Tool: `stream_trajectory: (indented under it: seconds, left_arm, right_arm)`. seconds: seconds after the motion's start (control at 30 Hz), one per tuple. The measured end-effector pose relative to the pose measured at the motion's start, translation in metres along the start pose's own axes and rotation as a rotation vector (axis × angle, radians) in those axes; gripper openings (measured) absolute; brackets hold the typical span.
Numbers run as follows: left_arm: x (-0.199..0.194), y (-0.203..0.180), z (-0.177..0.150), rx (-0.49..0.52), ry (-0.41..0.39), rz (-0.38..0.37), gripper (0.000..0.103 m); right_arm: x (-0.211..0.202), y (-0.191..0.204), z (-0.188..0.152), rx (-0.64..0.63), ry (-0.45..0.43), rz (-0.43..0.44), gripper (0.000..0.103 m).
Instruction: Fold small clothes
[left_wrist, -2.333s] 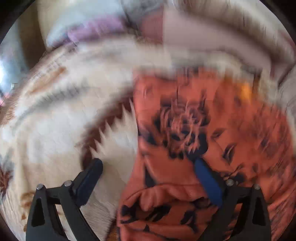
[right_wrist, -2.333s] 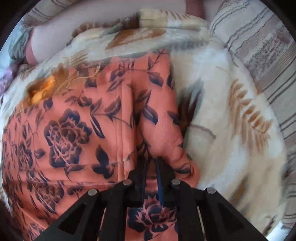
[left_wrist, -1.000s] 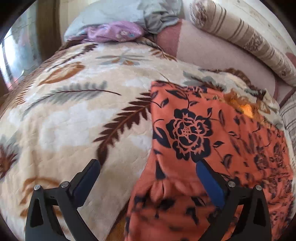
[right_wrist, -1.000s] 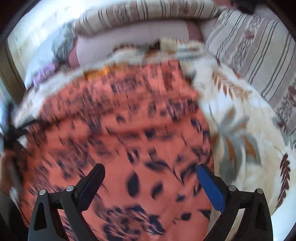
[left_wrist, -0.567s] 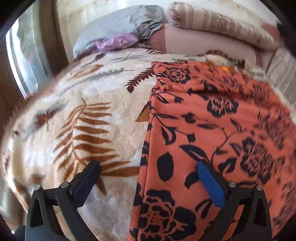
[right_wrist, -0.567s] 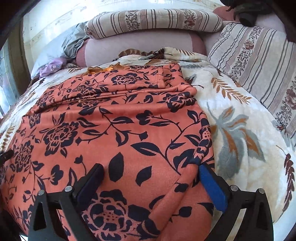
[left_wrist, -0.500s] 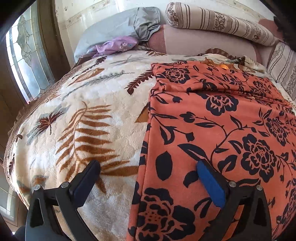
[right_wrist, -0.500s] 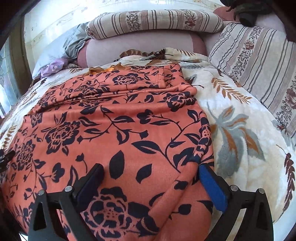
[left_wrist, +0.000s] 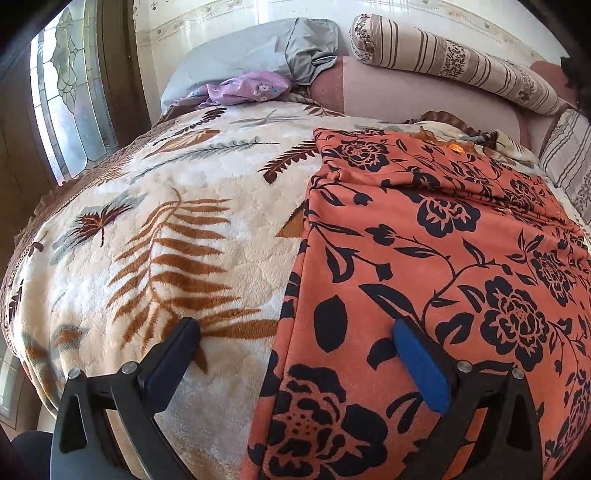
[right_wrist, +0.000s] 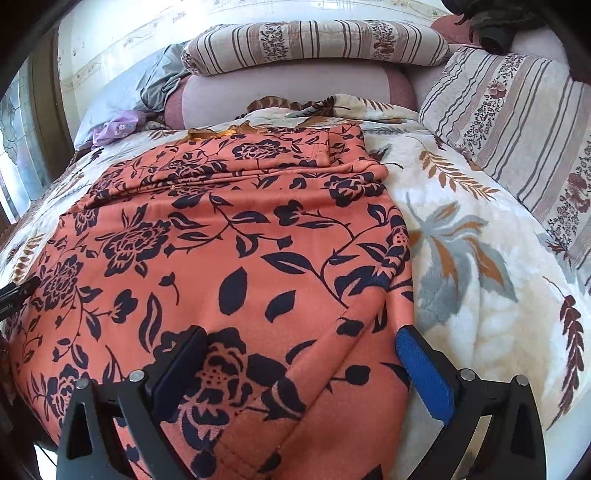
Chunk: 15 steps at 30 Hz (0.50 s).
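Across the lower right of the left view, the orange floral garment (left_wrist: 443, 258) now lies spread on the bed's leaf-print blanket (left_wrist: 166, 240) – released by the right tool (right_wrist: 299, 369), which gapes empty like the left tool (left_wrist: 295, 362) – ready, I judge, for another fold.

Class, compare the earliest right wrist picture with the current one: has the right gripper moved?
Yes. The right gripper has let go of the orange floral garment, opened, and pulled back from the striped pillow.
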<state>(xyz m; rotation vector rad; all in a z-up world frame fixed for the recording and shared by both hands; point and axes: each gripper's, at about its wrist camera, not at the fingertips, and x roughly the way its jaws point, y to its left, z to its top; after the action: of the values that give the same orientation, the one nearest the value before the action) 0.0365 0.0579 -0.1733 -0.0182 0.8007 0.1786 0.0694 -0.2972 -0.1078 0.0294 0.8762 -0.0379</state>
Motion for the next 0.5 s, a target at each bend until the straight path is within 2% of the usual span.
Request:
stream_trajectory:
  seconds: [0.5]
  left_arm:
    - [-0.0009, 0.0, -0.0014, 0.0, -0.003, -0.002, 0.103]
  right_arm:
    - [-0.0011, 0.0004, -0.0027, -0.01, -0.012, -0.028, 0.103]
